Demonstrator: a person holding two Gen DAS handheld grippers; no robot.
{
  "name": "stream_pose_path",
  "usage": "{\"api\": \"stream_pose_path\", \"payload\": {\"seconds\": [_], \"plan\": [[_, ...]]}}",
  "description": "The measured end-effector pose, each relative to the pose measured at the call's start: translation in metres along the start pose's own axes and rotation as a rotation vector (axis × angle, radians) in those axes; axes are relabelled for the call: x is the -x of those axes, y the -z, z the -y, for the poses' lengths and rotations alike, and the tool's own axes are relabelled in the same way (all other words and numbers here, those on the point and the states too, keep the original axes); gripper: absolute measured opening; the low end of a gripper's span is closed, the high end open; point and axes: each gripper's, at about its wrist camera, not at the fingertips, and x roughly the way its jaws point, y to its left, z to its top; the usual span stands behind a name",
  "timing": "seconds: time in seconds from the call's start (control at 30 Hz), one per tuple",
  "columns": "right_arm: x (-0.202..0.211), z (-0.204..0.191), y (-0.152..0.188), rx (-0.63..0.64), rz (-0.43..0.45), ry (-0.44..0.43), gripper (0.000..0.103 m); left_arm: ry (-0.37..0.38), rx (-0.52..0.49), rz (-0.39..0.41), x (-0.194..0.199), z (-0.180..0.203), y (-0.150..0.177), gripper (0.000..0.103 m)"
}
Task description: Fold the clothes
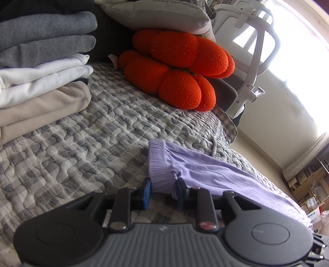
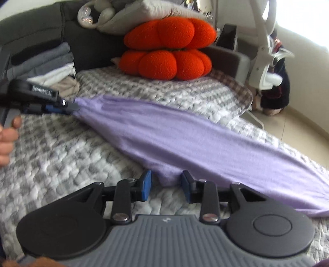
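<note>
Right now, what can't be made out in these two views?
- Lavender garment: its far end runs off the right edge in both views, so its type is unclear.
- Folded stack: cut by the left edge in the left view.
- Right tool: fabric bunches between its fingers; grip unclear.
- Pillow print: cropped.

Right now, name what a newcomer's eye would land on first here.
The two bright orange pumpkin cushions, stacked at the far end of the checked quilt. Next, the lilac garment stretched across the quilt, with the left gripper at its ribbed end and the right gripper at its near edge.
</note>
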Motion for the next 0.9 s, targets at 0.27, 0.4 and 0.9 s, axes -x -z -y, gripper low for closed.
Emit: {"api": "stream_pose_path", "payload": {"seconds": [0.27,0.4,0.9], "plan": [[0.006,-0.004,-0.005,0.045,0.017,0.012,0.036,0.011,0.011,-0.017,-0.003,-0.003,0.0,0.027],[0.012,-0.006,-0.001,0.032,-0.054,-0.063,0.036,0.012,0.013,-0.019,-0.005,-0.003,0.0,0.027],[-0.009,-0.003,-0.004,0.015,-0.006,0.01,0.042,0.012,0.008,-0.025,-0.006,-0.003,0.002,0.028]]}}
